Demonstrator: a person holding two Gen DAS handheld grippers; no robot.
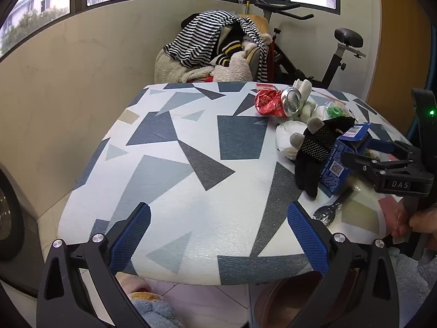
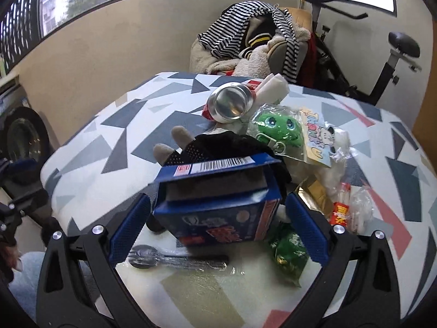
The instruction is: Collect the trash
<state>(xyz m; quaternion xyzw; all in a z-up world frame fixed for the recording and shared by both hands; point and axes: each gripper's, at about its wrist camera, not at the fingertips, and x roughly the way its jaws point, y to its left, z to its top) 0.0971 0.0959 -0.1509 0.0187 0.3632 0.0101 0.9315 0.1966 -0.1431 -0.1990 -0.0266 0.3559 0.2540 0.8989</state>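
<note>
A blue cardboard snack box (image 2: pixel 218 213) with its top flap open lies on a black glove (image 2: pixel 218 147). It sits between the pads of my right gripper (image 2: pixel 218 196), with only slim gaps on both sides. In the left wrist view the right gripper (image 1: pixel 368 150) reaches in from the right at the box (image 1: pixel 338 161). Behind it lies a crushed red can (image 2: pixel 229 104), and a wrapped plastic spoon (image 2: pixel 174 258) and a green wrapper (image 2: pixel 289 254) lie close in front. My left gripper (image 1: pixel 218 206) hangs open above the table's near edge with nothing between its fingers.
The patterned table (image 1: pixel 191 136) is bare on its left half. On the right are a bagged green plush (image 2: pixel 275 128), a red-yellow packet (image 2: pixel 341 210) and white paper (image 2: pixel 273 87). Behind the table stand a chair piled with clothes (image 1: pixel 215 43) and an exercise bike (image 1: pixel 338 54).
</note>
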